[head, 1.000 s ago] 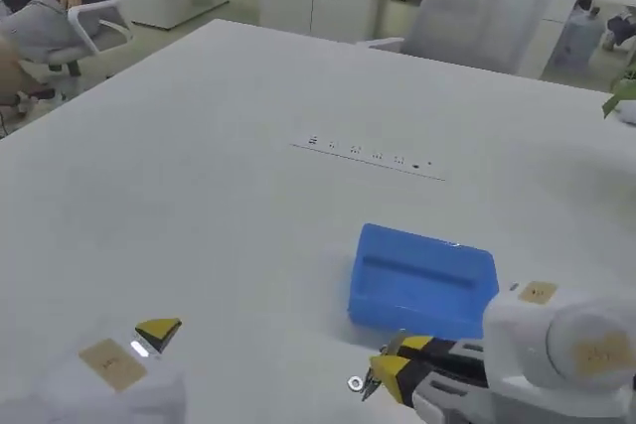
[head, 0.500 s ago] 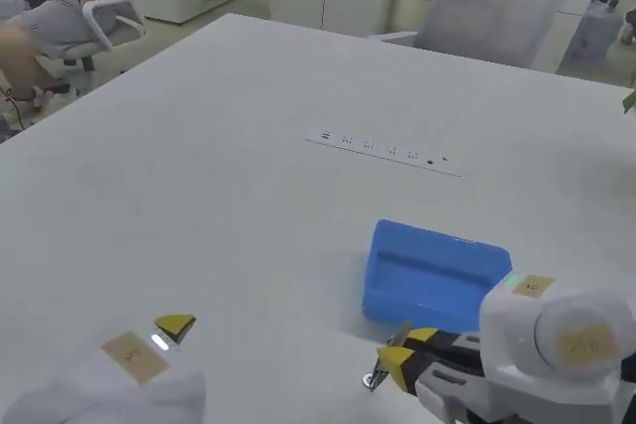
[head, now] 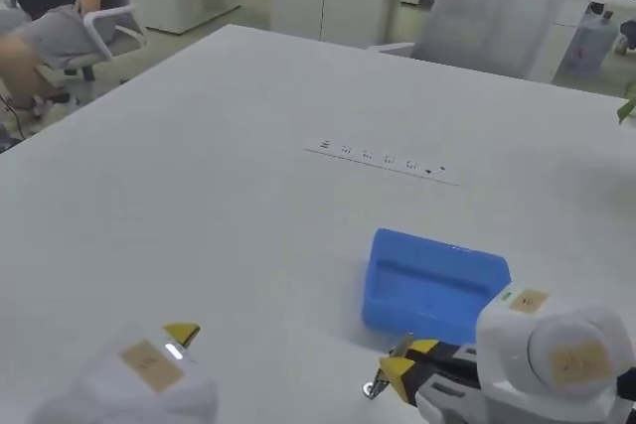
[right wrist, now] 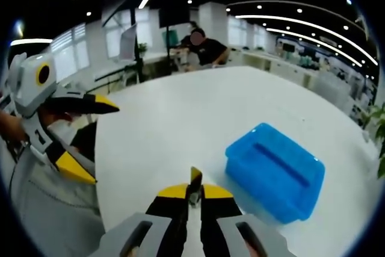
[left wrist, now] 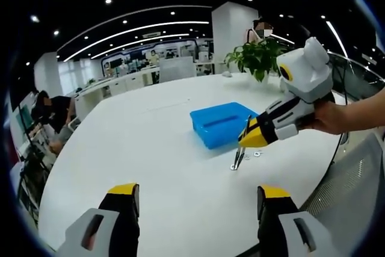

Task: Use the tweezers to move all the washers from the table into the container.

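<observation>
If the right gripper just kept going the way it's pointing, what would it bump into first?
Probably the table: the right gripper slants down at it, and the tweezers in its jaws reach almost to the surface, by a washer. I can't tell whether the tips touch.

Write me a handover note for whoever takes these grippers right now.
The left gripper is open and empty, above the table.
The right gripper is shut on the tweezers, tips down by the washers on the table, near the blue container.
What the container holds, I cannot tell.
Left: lift each washer into it.
</observation>
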`<state>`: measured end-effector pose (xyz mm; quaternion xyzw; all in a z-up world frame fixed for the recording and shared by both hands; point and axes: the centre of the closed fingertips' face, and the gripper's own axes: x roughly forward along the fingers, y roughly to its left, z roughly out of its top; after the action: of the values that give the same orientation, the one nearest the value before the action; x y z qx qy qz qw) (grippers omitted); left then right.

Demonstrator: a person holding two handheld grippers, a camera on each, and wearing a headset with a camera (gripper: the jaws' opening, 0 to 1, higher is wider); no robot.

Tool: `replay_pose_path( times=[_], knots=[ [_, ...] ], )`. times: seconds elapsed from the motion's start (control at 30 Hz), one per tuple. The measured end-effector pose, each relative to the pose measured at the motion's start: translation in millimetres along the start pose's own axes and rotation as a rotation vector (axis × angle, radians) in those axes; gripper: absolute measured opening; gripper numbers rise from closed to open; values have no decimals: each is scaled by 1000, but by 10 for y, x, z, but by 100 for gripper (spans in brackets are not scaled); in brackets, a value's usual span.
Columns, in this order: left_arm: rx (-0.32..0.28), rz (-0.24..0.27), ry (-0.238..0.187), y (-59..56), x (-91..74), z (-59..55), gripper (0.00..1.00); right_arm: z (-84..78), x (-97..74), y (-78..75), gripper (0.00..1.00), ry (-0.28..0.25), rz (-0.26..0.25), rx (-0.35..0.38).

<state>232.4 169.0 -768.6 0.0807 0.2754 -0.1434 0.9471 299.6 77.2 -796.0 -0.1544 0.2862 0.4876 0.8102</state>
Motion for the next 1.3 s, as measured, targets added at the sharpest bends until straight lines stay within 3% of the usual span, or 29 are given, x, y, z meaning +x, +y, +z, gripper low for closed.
replay_pose_path(
  times=[0.43, 0.63, 0.8, 1.03, 1.3],
  knots=[
    [15, -4, 11, -18, 10, -20, 86, 202, -173, -41, 2, -29, 2, -10],
    [16, -5, 9, -19, 13, -18, 87, 434, -278, -213, 2, -87, -31, -2],
    [24, -4, 20, -20, 25, -37, 87, 631, -324, -444, 2, -141, -74, 6],
    [30, -5, 31, -24, 41, -53, 87, 711, -249, -708, 2, -170, -118, 51],
    [39, -4, 47, -24, 53, -83, 86, 619, 33, -882, 3, -172, -132, 136]
  ],
)
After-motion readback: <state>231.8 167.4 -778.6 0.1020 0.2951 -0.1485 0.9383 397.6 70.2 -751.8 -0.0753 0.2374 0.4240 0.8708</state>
